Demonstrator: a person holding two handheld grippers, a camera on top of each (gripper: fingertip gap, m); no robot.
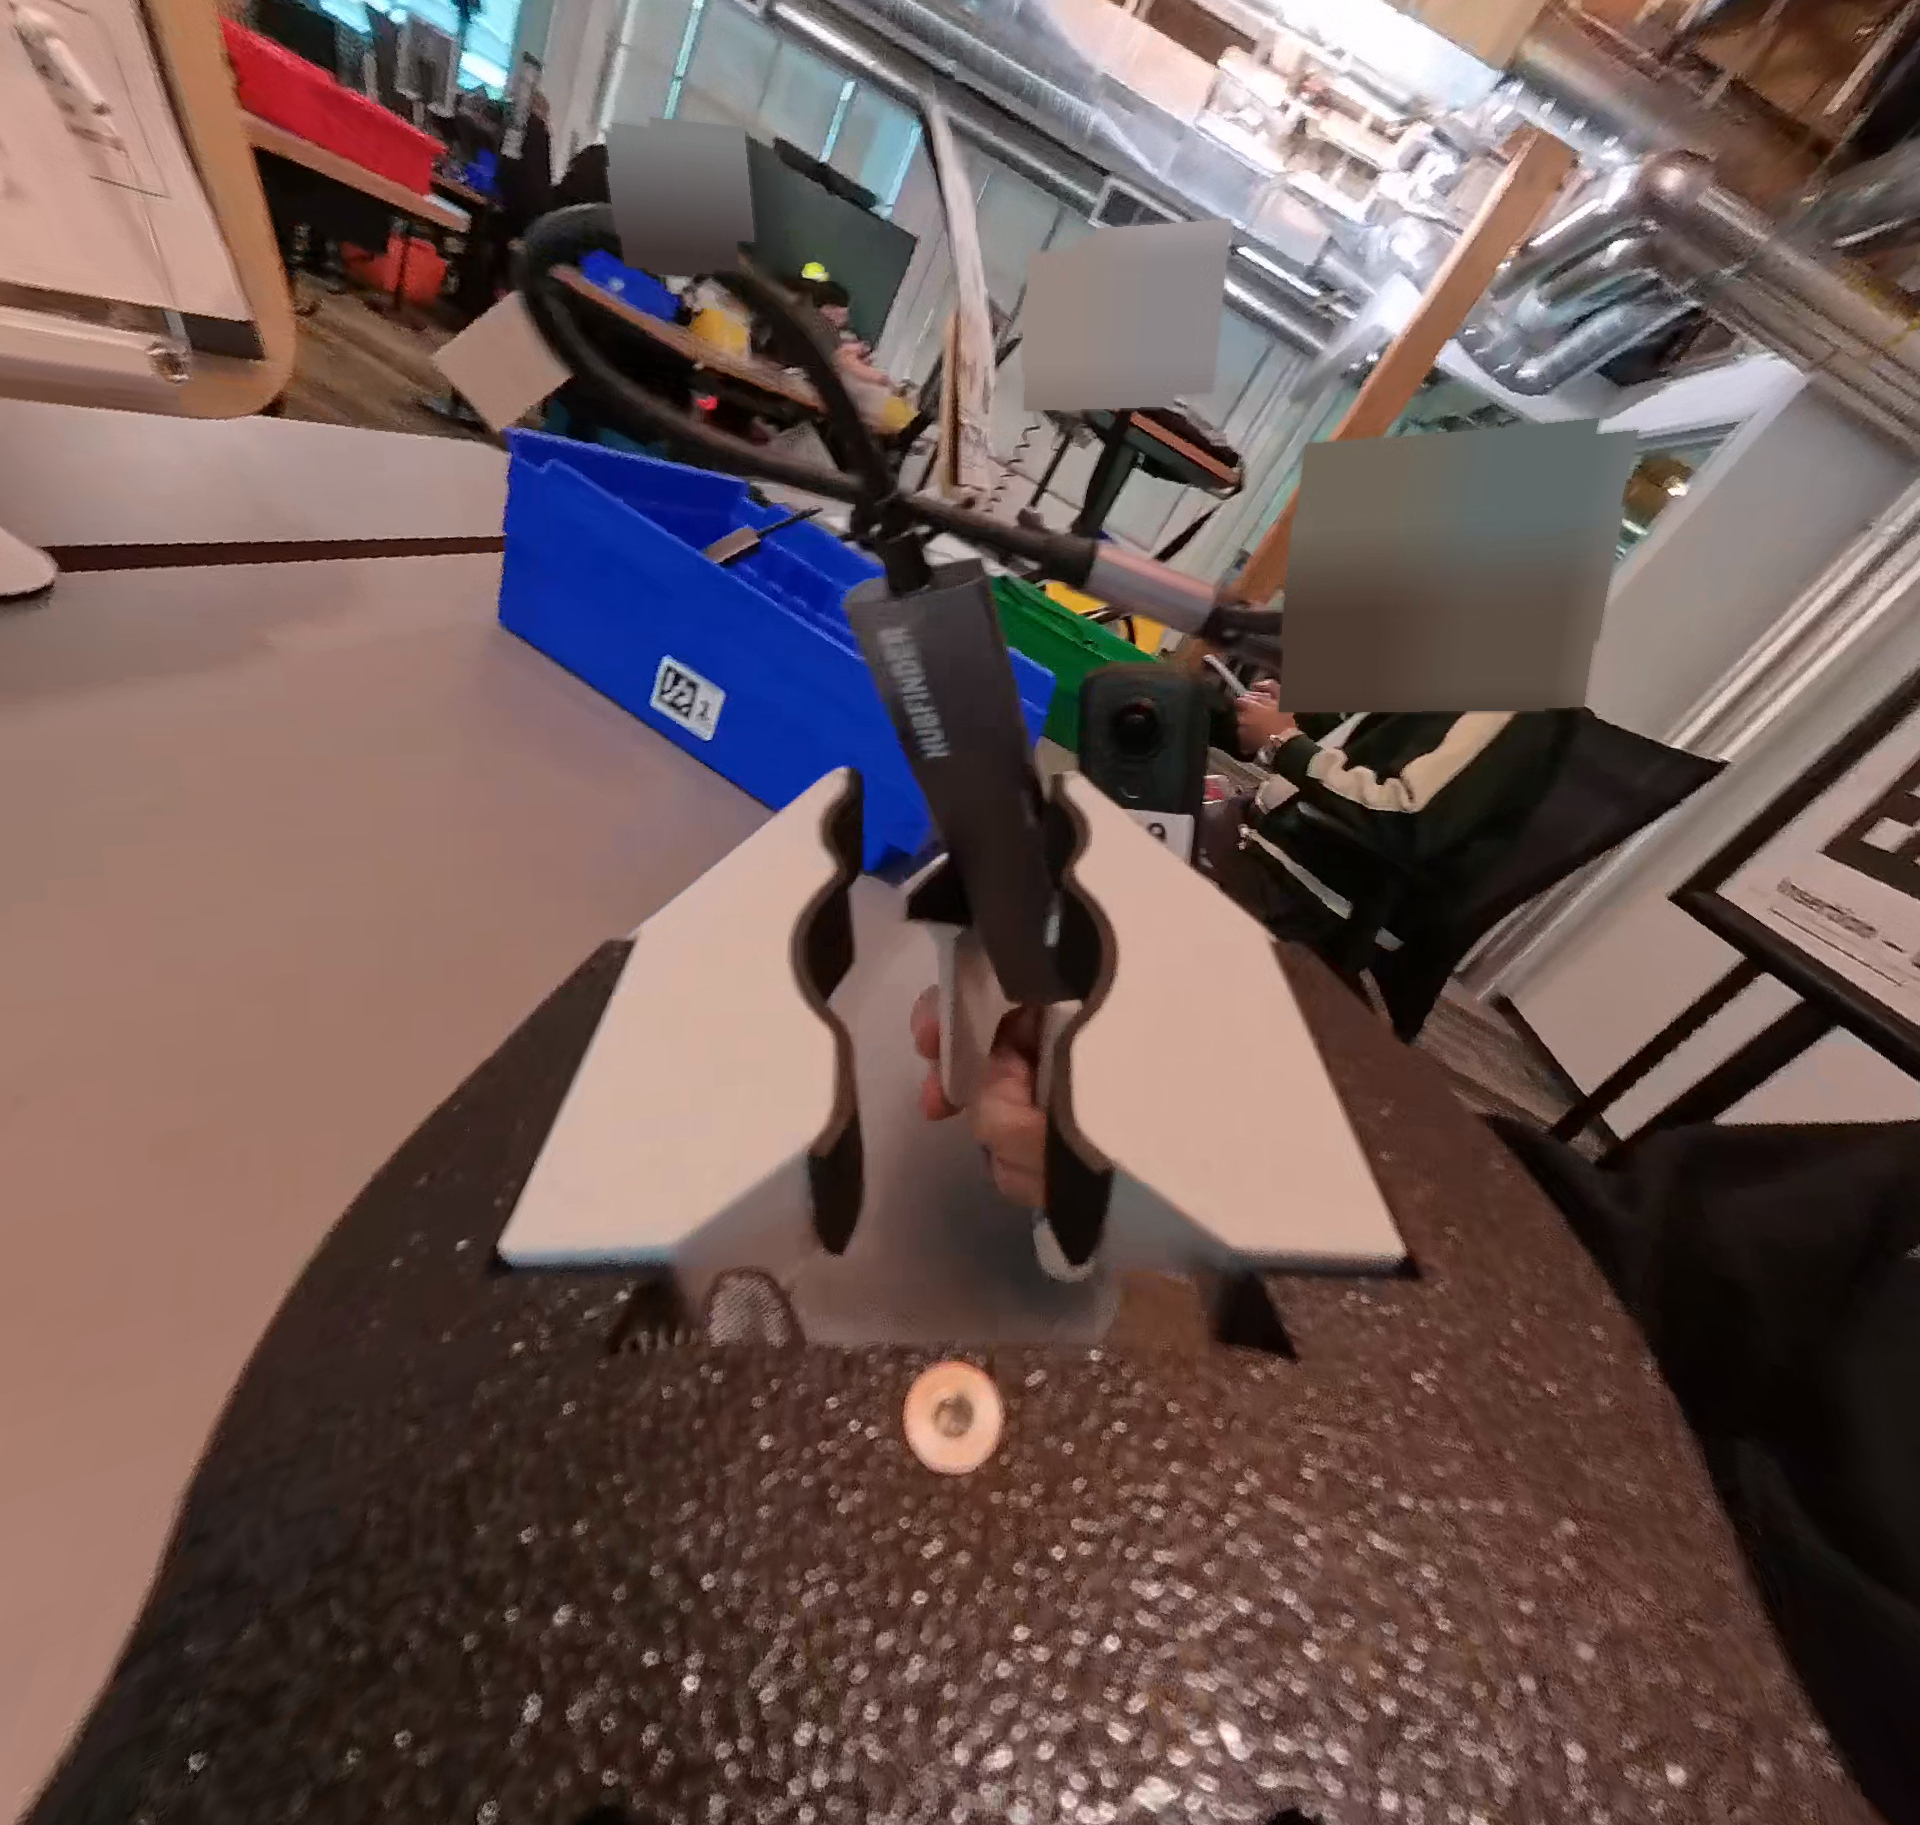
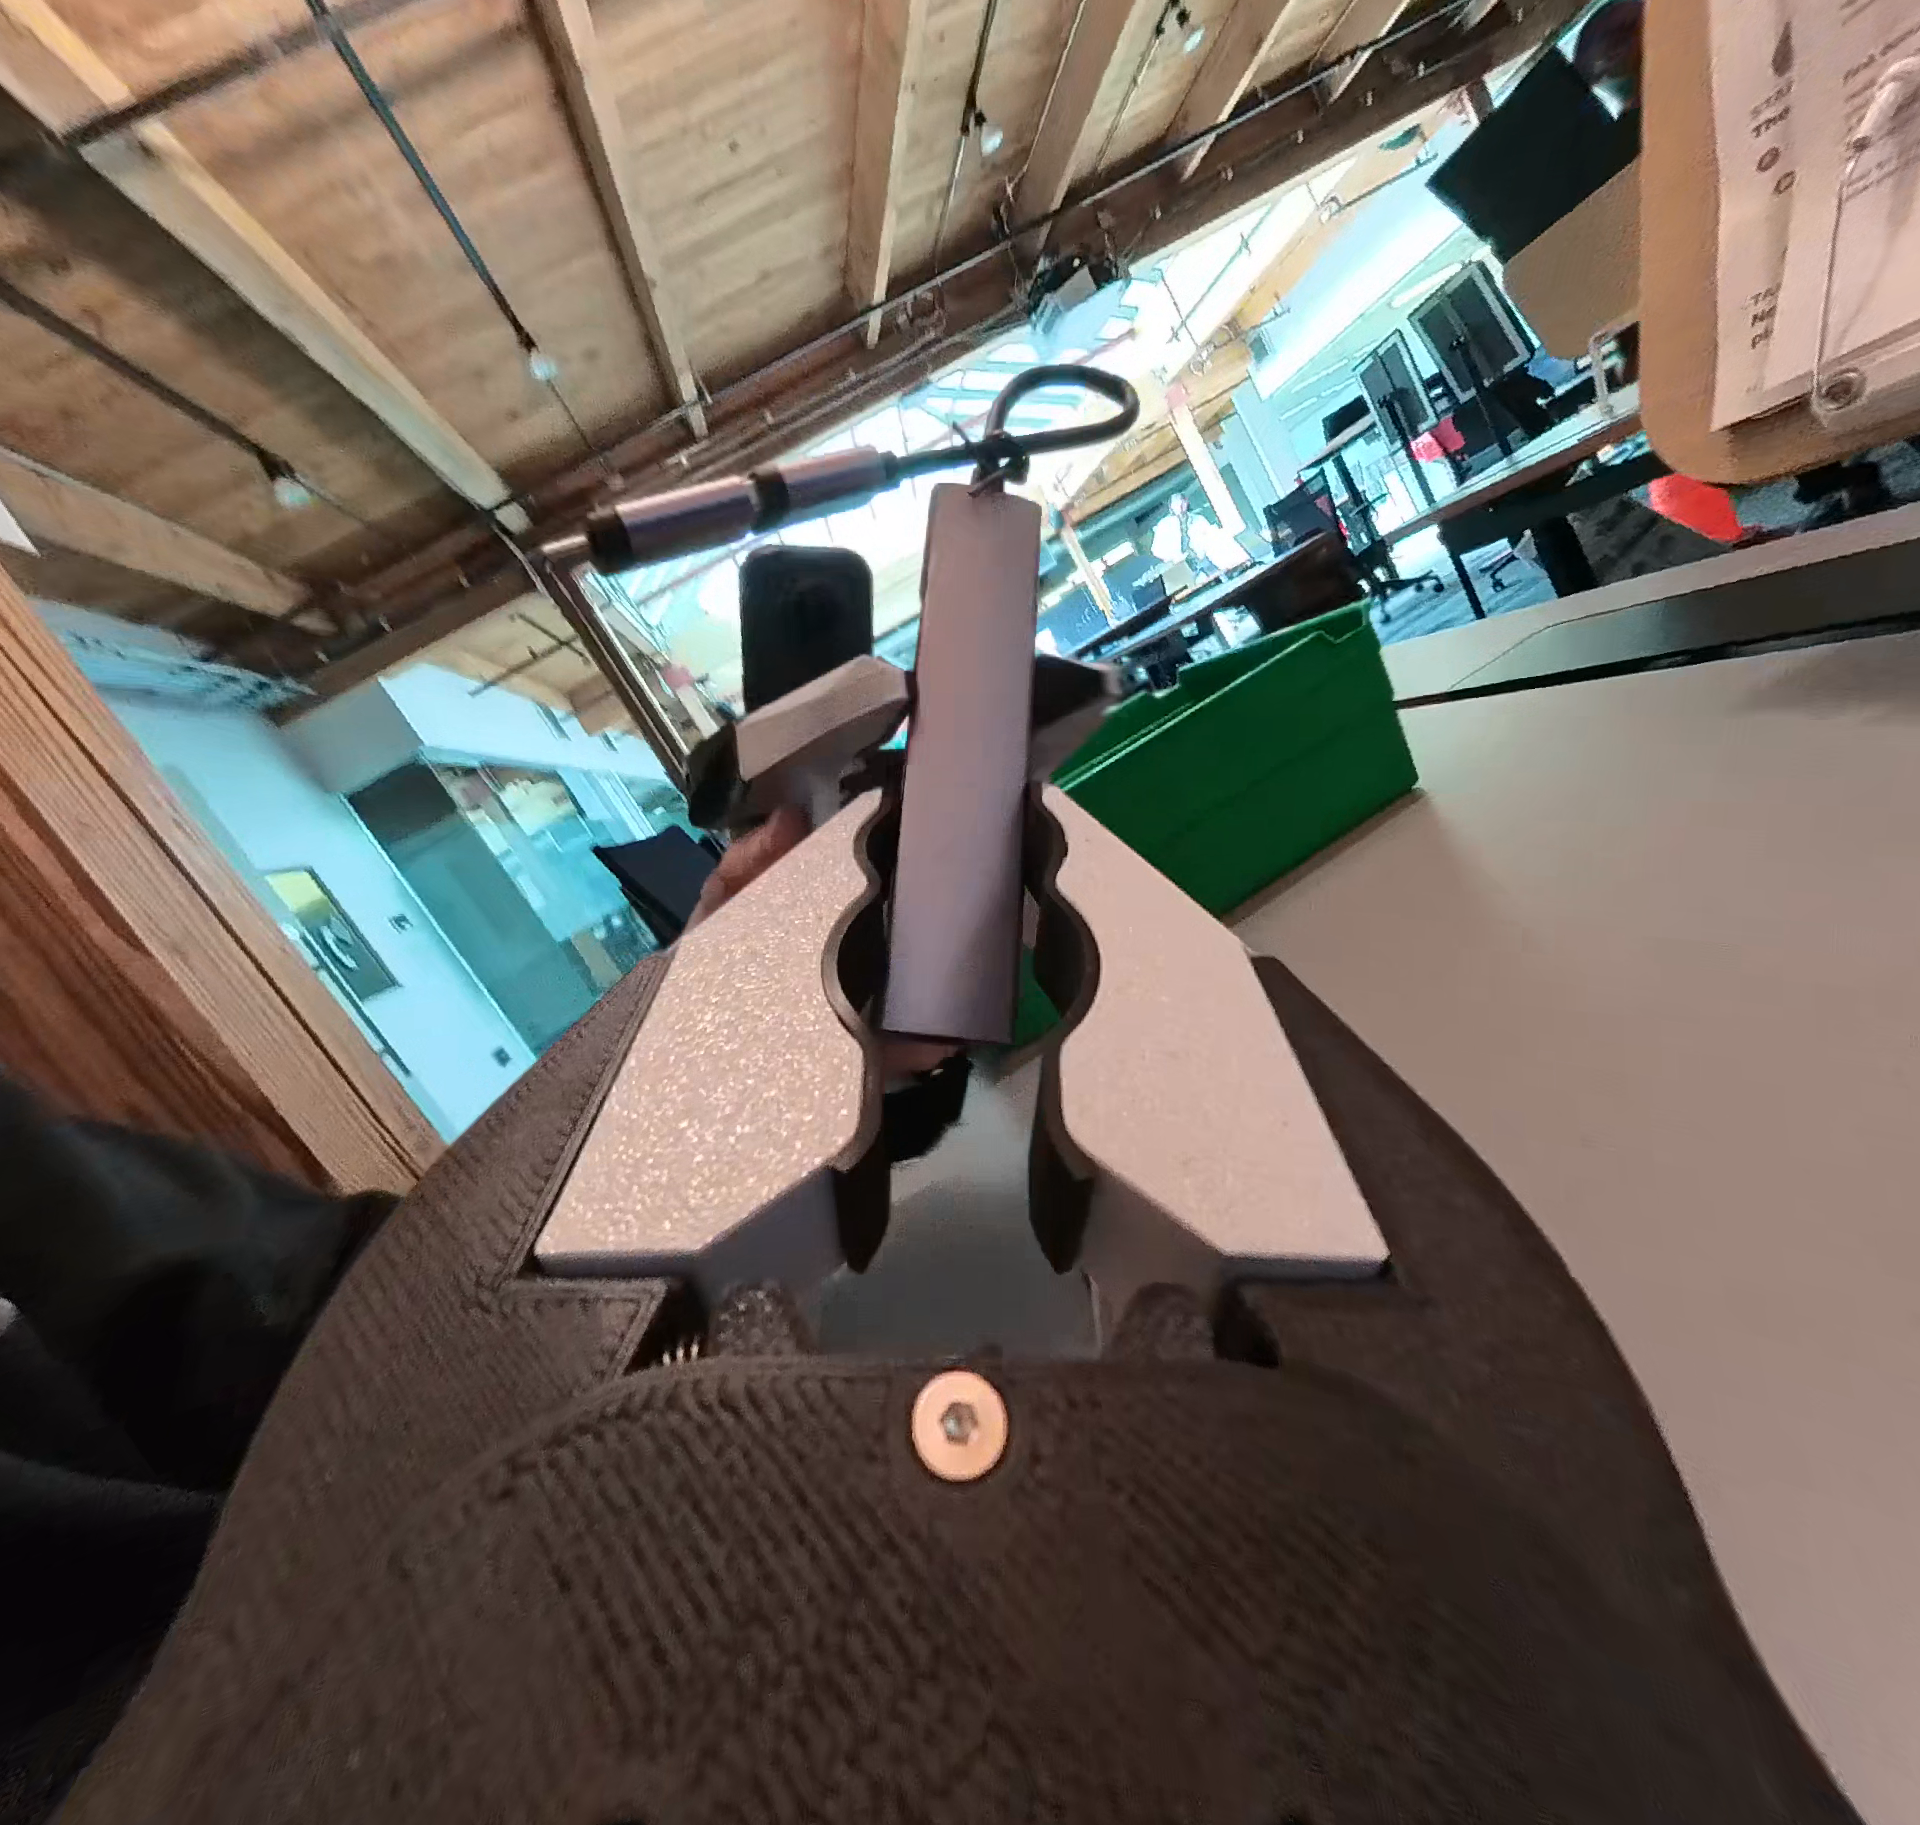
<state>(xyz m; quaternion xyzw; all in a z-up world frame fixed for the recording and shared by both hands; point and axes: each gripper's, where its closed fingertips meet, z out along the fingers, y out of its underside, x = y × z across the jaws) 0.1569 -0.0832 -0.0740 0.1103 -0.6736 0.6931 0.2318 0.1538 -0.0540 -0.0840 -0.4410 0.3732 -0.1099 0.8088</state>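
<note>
A slim dark grey hub with a looped black cable and a metal plug is held up in the air over the table's edge. My left gripper is part open around it: the hub leans on the right finger and a gap shows at the left finger. My right gripper is shut on the hub near its lower end. The left gripper's fingers flank the hub higher up. The plug sticks out to the left. A hand shows below.
A blue bin and a green bin stand on the grey table. A small black camera stands beside them. A seated person is beyond the table. A board with paper stands at the table's far side. The tips of both grippers are at nearly the same place.
</note>
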